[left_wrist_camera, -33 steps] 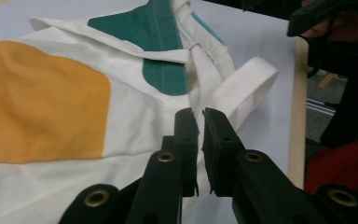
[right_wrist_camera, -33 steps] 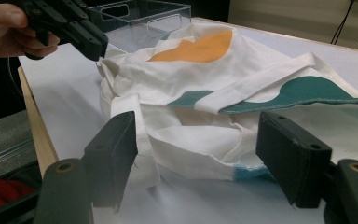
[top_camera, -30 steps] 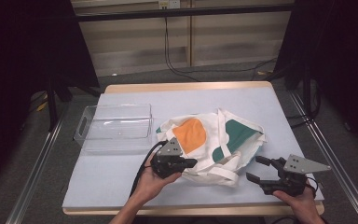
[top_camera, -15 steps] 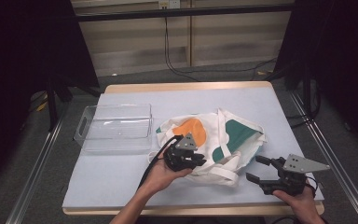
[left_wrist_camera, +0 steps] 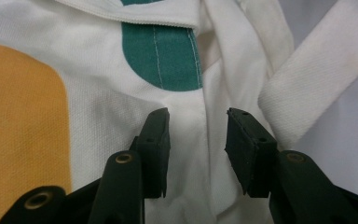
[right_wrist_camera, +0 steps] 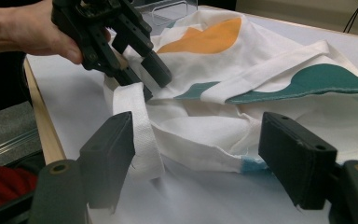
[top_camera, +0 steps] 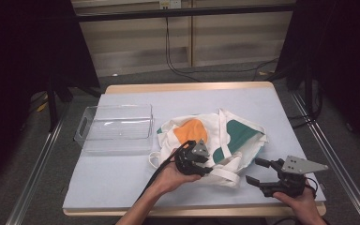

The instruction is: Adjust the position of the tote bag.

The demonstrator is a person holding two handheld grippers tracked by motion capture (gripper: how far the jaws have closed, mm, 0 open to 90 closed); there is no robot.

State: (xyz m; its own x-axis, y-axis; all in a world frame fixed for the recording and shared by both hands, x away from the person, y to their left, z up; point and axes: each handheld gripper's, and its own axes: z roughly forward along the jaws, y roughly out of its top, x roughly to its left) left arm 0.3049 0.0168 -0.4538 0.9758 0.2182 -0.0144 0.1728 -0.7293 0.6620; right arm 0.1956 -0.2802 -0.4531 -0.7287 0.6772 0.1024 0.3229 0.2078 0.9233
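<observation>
Table (top_camera: 122, 187): left hand-held gripper (top_camera: 205, 165) parted over bag (top_camera: 234, 136).

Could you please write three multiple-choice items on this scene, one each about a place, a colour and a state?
1. Where does the clear plastic bin stand relative to the tote bag in the high view?
A. to its left
B. to its right
C. on top of it

2. Which colours are the patches on the white bag?
A. red and blue
B. orange and green
C. black and yellow

3. How do the left gripper jaws stand?
A. clamped on a strap
B. parted over the cloth
C. holding the bin

Answers: 1 A, the bin sits left of the bag; 2 B, both patches show; 3 B, a gap shows between the pads.
</observation>
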